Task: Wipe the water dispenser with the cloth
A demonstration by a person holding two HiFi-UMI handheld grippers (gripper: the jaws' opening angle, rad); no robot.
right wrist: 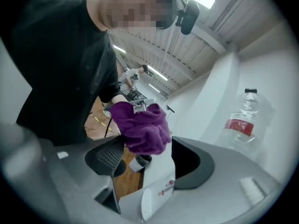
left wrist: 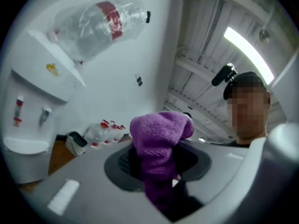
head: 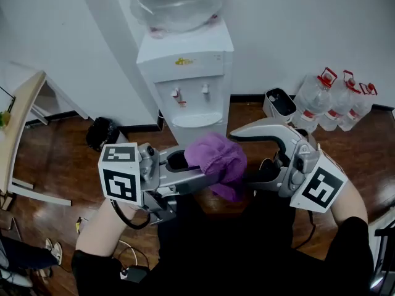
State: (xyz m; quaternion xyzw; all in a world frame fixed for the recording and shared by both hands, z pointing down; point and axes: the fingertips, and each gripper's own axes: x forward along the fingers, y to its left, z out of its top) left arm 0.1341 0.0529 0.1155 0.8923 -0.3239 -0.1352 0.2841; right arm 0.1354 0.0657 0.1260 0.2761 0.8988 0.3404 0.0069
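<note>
1. Person's torso in black [head: 234, 251], lowest in the head view, with a bare forearm [head: 102, 227] at either side

2. Left hand-held gripper [left wrist: 156, 167]: jaws narrow, clamped on the cloth, pointing roughly level toward the right one; marker cube [head: 120, 172] on its rear

3. Cloth [head: 219, 162]: purple towelling, bunched; lower part pinched between the left jaws, upper part bulging out above them; held in the air in front of the water dispenser, apart from it

4. Right hand-held gripper [right wrist: 147, 160]: jaws spread wide, nothing pressed between the pads; the cloth's free end sits at the mouth of the jaws, contact cannot be told; marker cube [head: 322, 189] on its rear

5. Wooden floor [head: 62, 165], dark brown, below both grippers

6. Black bag [head: 102, 131] on the floor, left of the dispenser's foot

7. Desk [head: 21, 116], pale top, at the left edge

8. Small white bin [head: 279, 103] with dark inside, right of the dispenser by the wall

9. 3 clear spare bottles [head: 336, 100] with red caps, just beside the bin

10. Water dispenser [head: 185, 73]: white, upright against the white wall; 2 taps [head: 191, 93] over a drip tray [head: 197, 121]

11. Large clear bottle [head: 176, 2], inverted on the dispenser's top
</note>
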